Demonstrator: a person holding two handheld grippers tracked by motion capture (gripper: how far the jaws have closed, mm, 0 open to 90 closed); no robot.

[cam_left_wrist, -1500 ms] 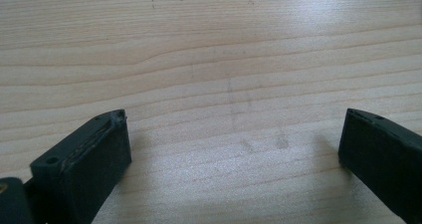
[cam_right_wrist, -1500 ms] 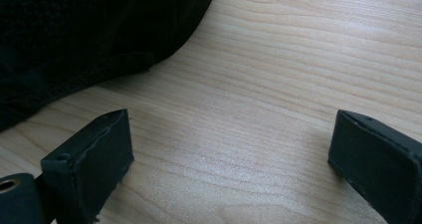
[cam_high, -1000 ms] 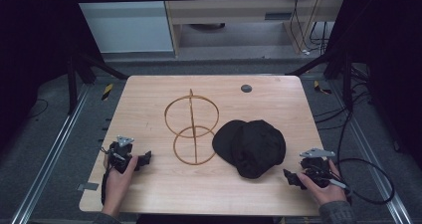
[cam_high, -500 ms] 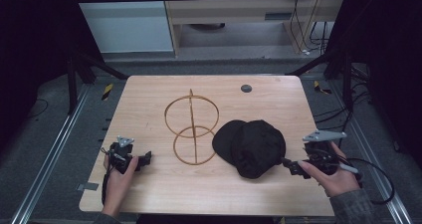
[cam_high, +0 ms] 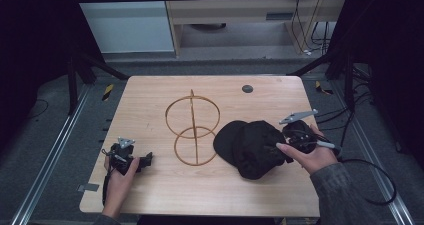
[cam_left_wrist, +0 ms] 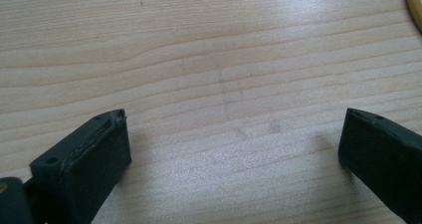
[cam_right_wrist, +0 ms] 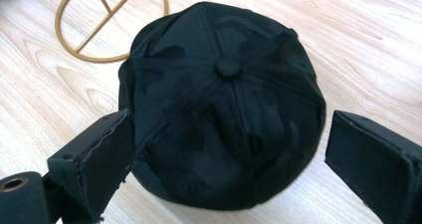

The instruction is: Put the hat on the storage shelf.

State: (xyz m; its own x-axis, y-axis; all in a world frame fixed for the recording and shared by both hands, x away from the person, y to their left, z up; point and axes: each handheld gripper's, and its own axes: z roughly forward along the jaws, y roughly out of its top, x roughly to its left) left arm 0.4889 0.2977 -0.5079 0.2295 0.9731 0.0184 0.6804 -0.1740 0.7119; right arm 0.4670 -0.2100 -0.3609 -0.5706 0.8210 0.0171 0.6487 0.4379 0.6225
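Right hand-held gripper [cam_right_wrist: 229,149], black blocky jaws spread wide, straddles the rear of a black cap [cam_right_wrist: 224,99], gripping nothing. The cap is soft fabric with a faint camo weave, panel seams and a top button; it lies dome-up near the table's right edge [cam_high: 250,147]. Left hand-held gripper [cam_left_wrist: 231,139] has its jaws wide apart and empty, low over bare wood near the front-left corner [cam_high: 145,160]. Gold wire stand [cam_high: 192,127], two rings on an upright rod, sits mid-table just beside the cap. Table [cam_high: 150,100] is pale grained wood with a small dark disc [cam_high: 247,89] near the far edge. Grey floor and dark frame legs surround it. Both hands [cam_high: 120,177] come in from the front edge.
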